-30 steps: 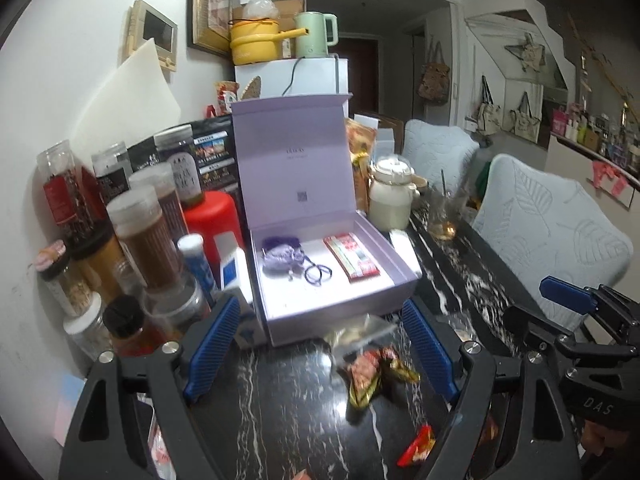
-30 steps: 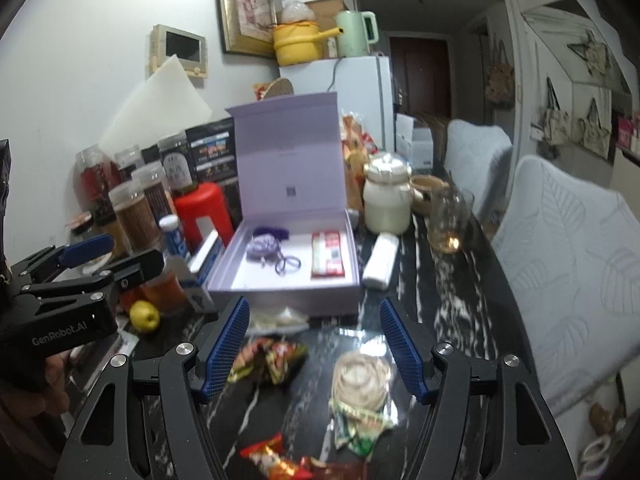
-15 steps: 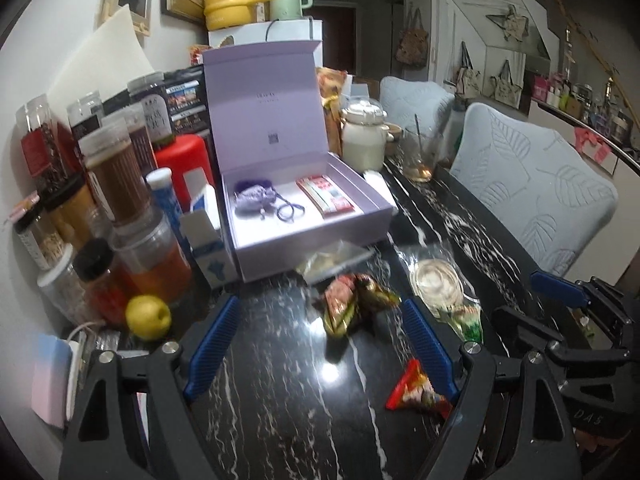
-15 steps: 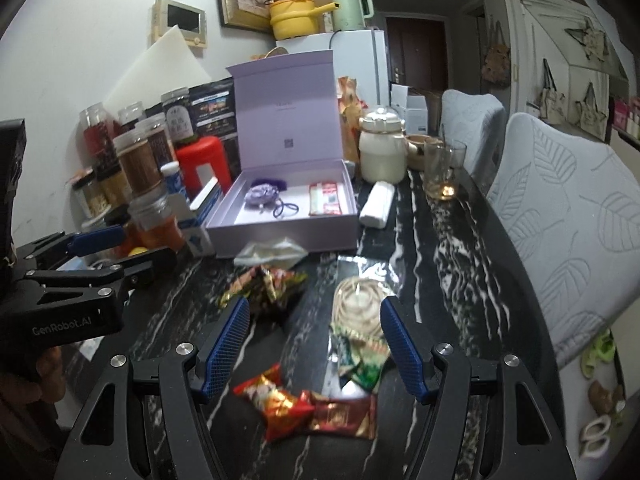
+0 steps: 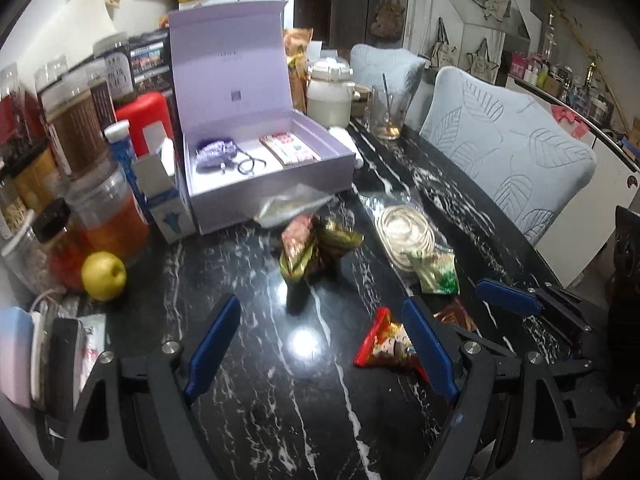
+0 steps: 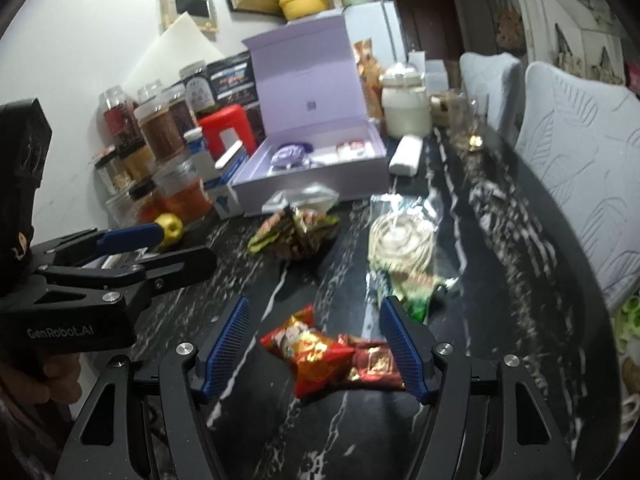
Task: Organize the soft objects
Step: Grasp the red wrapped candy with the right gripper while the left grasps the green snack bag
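Soft snack packets lie scattered on the black white-veined marble table (image 5: pixel 256 400). Nearest the right gripper (image 6: pixel 316 344) is a crinkled red-and-gold foil packet (image 6: pixel 308 348) with a darker red wrapper (image 6: pixel 374 364) touching its right end; both sit between that gripper's blue-padded fingers (image 6: pixel 226 344), which stand apart and grip nothing (the pads are not pressing on the foil). Farther back lie a green-and-gold foil bundle (image 6: pixel 296 230), a clear bag holding coiled pale noodles (image 6: pixel 396 240) and a green-and-white sachet (image 6: pixel 412 288) just in front of that bag.

Behind them stands an open lilac cardboard gift box (image 5: pixel 320 168) with its lid upright; inside are a purple fabric pouch (image 5: pixel 214 152), dark hair ties (image 5: pixel 250 164) and a flat red-and-white packet (image 5: pixel 290 148). A crumpled clear wrapper (image 5: pixel 292 204) leans at the box's front wall.

The left gripper (image 5: pixel 320 344) is released too, its fingers wide over bare tabletop, with the red foil packet (image 5: pixel 380 348) just beside its right pad. To the left of the box crowd plastic spice jars (image 5: pixel 76 120), a red canister (image 5: pixel 146 116) and a yellow apple (image 5: pixel 104 276). A hand (image 6: pixel 60 372) holds the left gripper's black handle.
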A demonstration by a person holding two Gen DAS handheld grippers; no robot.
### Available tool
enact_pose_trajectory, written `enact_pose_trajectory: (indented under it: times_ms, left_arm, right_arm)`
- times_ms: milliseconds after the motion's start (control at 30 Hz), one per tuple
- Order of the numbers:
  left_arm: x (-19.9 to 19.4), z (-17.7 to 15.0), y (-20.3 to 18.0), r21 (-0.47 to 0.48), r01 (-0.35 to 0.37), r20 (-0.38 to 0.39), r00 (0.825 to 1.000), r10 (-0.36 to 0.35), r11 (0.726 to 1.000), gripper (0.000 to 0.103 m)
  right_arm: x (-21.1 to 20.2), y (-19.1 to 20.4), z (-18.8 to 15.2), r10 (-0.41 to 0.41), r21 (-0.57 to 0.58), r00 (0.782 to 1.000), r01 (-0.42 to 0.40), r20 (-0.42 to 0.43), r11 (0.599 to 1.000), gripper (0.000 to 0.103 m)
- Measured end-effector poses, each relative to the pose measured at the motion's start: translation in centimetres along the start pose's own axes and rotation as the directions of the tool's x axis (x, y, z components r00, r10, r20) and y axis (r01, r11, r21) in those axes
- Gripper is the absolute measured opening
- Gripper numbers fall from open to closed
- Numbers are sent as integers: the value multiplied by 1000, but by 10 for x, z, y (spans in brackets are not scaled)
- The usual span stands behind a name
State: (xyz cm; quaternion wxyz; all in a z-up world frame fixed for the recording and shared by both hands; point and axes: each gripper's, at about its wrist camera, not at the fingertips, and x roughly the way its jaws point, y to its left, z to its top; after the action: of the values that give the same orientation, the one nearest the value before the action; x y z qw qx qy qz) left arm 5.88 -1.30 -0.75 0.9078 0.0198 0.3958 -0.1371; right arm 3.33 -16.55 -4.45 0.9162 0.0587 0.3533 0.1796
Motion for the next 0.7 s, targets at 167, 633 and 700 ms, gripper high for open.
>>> enact_pose_trajectory:
  times_ms: [167,633,700]
  left_arm:
    - [10,-13,11,-64,20,-12,1000,-20,998,83]
    - [34,-39,46,-169,11,-94,995,-27,985,83]
    - [36,-38,48,-171,6,-95,995,-22,985,84]
  right_arm:
    - [14,-1,-14,-1,-27,1000,0,-30,1000,69]
    - [50,18,-19,9,-199,997,-25,-82,980,68]
    - [56,20,-19,4,-221,995,-26,-101,975,68]
